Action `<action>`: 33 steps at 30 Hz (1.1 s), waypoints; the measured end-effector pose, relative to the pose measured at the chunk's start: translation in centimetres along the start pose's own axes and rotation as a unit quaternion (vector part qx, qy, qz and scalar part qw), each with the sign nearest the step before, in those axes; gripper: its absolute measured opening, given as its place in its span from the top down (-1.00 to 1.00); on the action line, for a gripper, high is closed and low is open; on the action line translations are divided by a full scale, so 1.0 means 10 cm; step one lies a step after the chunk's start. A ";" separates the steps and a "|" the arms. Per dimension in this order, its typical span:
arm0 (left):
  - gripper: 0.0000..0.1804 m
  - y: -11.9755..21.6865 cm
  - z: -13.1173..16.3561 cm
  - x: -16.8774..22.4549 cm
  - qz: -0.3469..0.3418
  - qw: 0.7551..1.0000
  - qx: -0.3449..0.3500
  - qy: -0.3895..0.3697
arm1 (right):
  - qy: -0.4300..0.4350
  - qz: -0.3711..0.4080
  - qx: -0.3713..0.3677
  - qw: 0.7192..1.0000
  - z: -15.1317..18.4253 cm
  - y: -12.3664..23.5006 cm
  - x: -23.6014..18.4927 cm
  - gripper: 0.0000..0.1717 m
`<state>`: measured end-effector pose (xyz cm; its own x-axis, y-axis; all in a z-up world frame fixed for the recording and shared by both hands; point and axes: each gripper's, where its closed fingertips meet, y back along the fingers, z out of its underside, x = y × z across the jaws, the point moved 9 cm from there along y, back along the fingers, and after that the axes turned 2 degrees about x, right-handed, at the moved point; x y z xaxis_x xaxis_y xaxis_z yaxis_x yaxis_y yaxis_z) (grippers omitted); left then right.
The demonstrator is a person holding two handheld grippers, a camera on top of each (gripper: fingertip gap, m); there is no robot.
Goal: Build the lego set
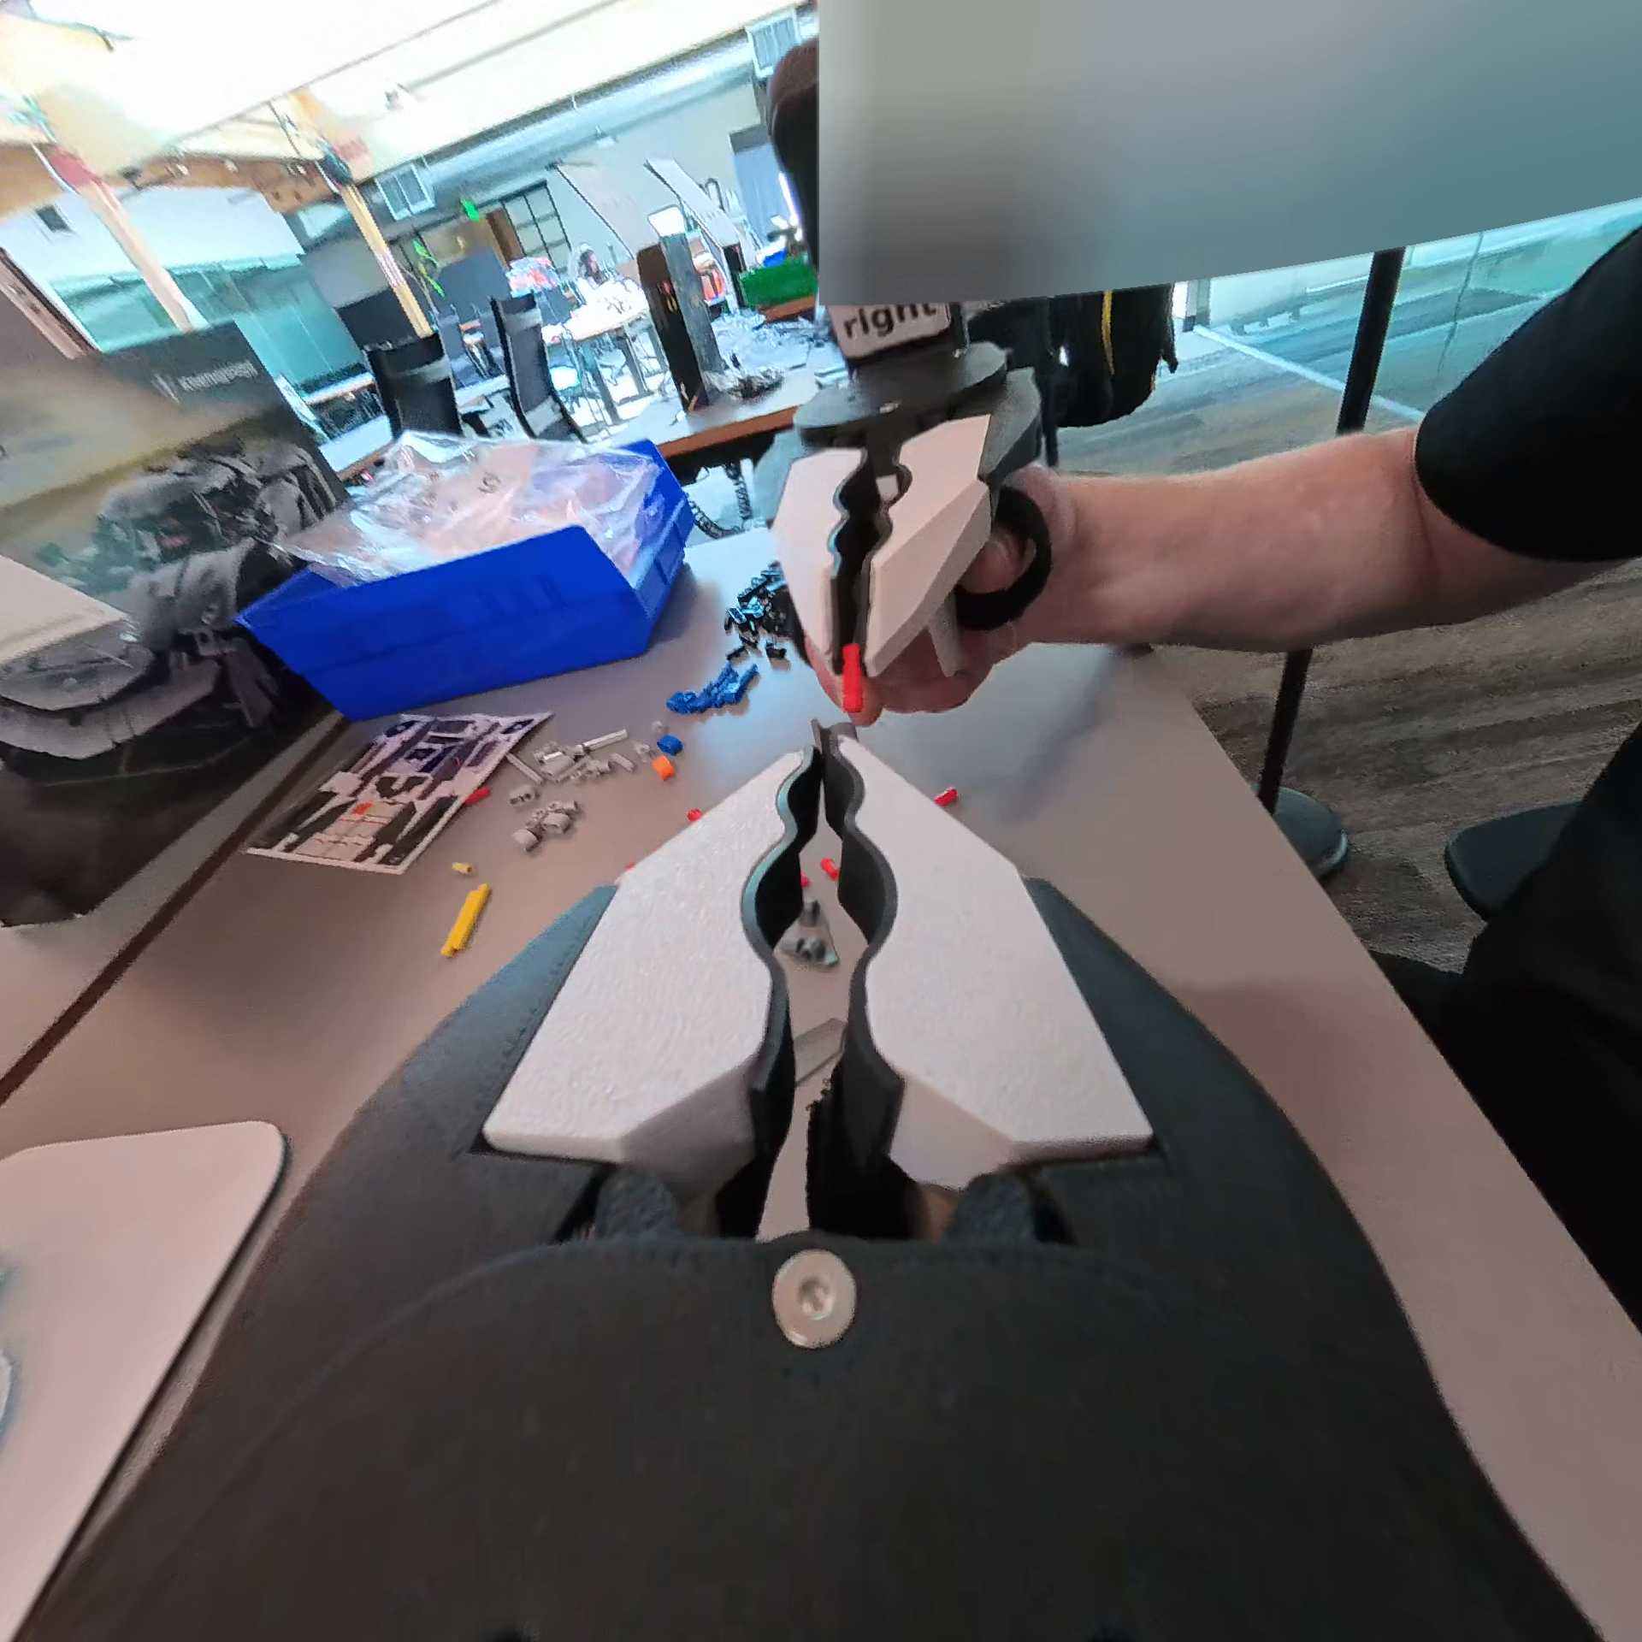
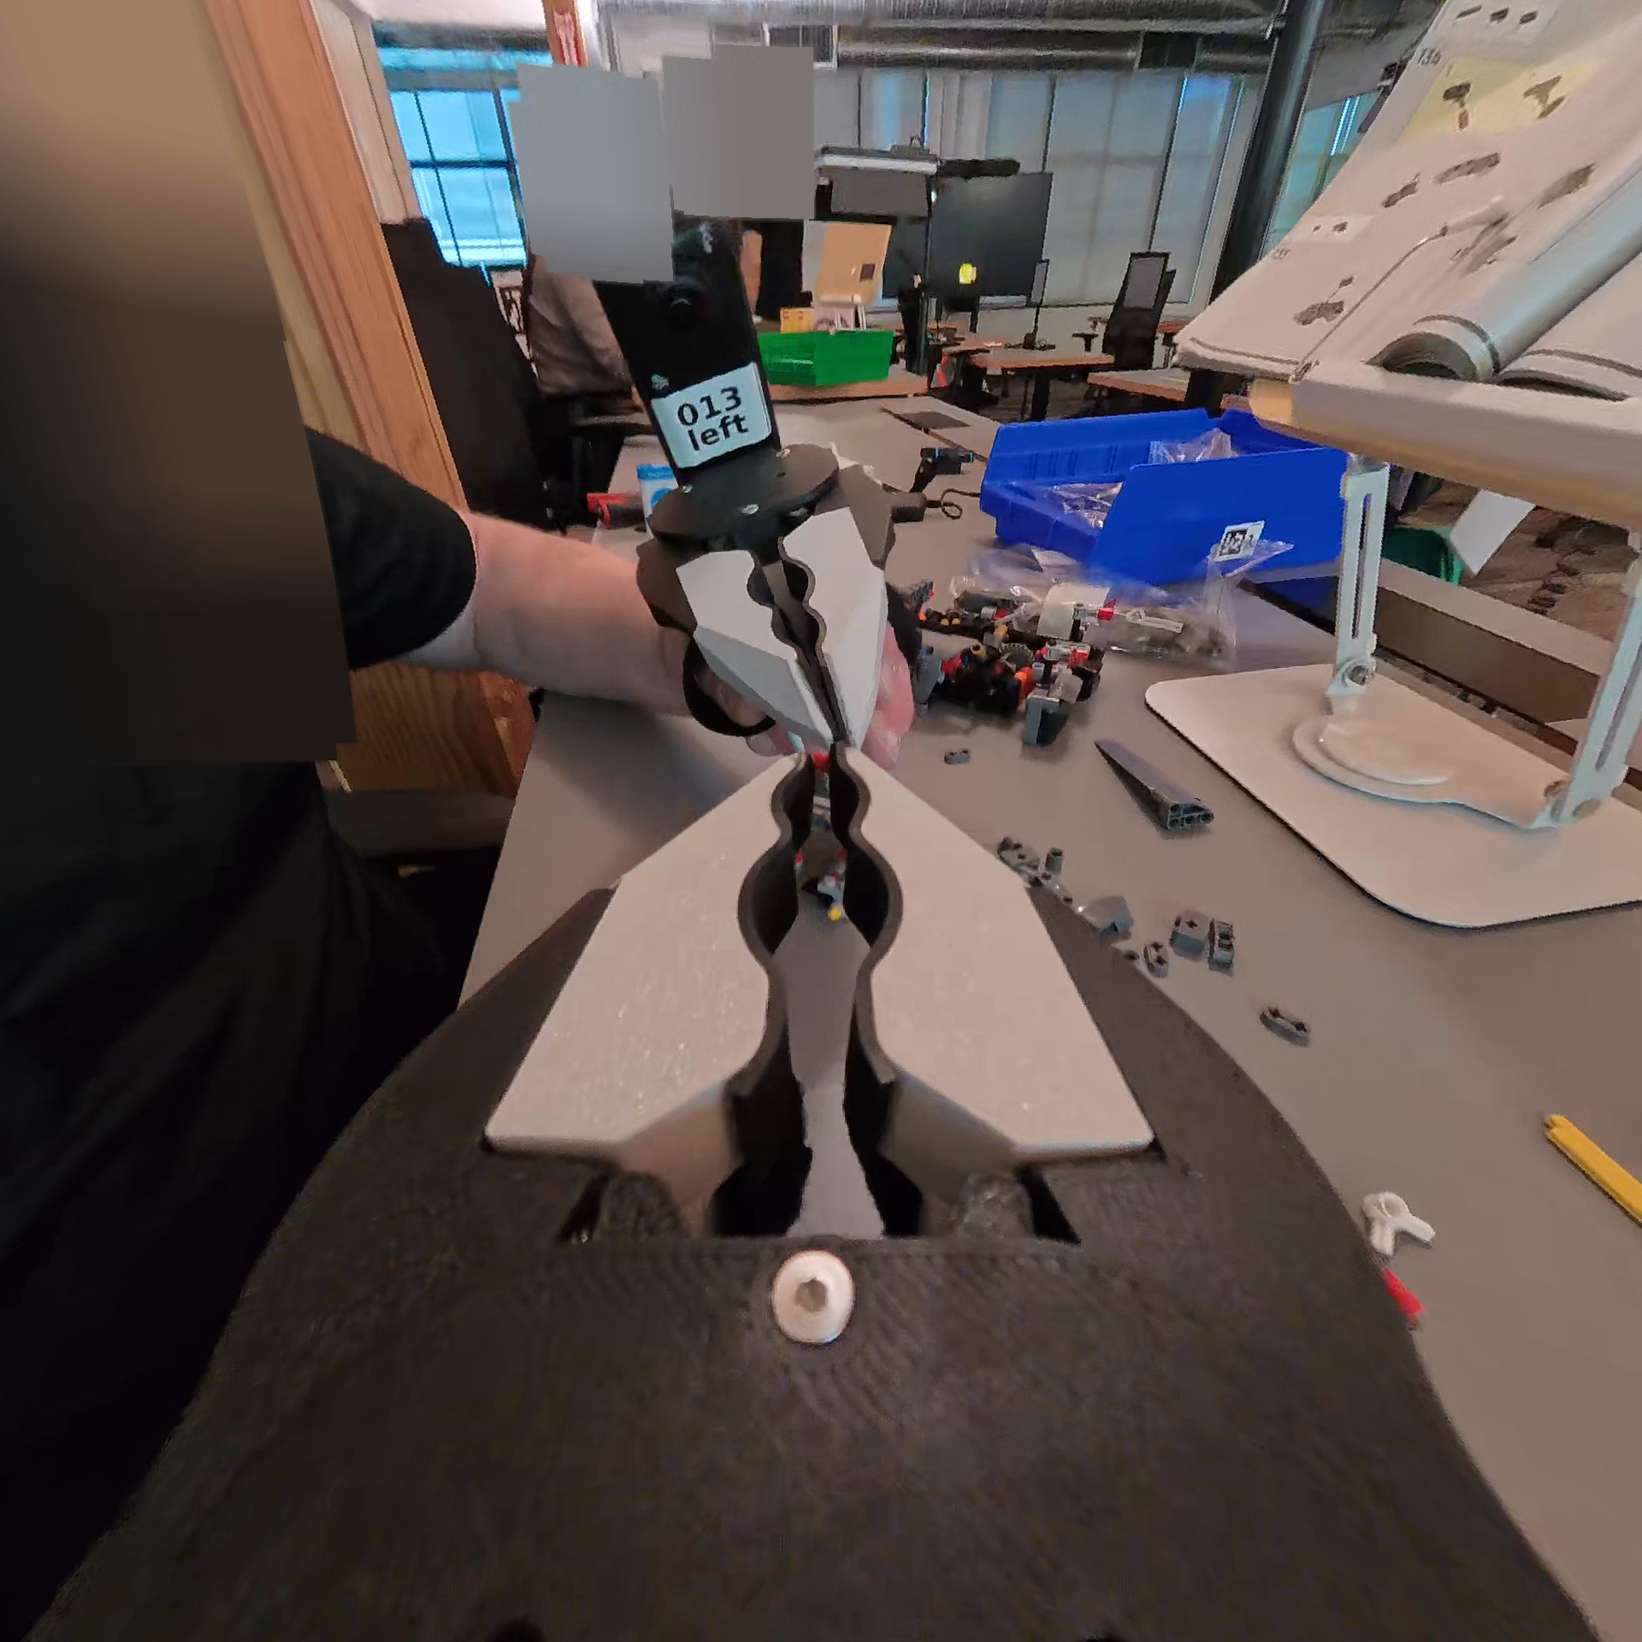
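two closed tongs meet tip to tip: right gripper point(image 1: 848, 662) pinches a red pin point(image 1: 853, 677), left gripper point(image 1: 826, 737) a small grey piece point(image 1: 833, 732); misalignment could pop either loose.

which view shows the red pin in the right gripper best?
Left wrist view: the red pin sticks out of the right gripper tips, whose pads press on it, seen side-on and unobstructed. The right wrist view shows only a red sliver at its own tips, close to the left gripper.
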<state>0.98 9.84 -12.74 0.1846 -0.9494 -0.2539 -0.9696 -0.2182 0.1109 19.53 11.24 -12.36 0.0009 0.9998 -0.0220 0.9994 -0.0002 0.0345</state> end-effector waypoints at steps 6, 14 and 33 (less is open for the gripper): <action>1.00 0.08 -0.10 -0.02 -0.012 1.000 0.026 -0.010 | -0.020 0.001 0.032 0.999 -0.05 -0.02 0.04 1.00; 1.00 0.12 -0.17 -0.02 -0.016 0.999 0.029 -0.027 | -0.028 -0.006 0.052 0.998 -0.08 -0.05 0.02 1.00; 1.00 0.14 -0.26 0.02 -0.014 0.998 0.046 -0.035 | -0.016 -0.025 0.078 0.996 -0.14 -0.06 -0.03 1.00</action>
<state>0.09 8.72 -10.18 0.2041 -0.9244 -0.3223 -0.9753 -0.2204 0.0145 18.87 10.94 -10.96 -0.0508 0.9974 -0.0510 0.9914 0.0442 -0.1235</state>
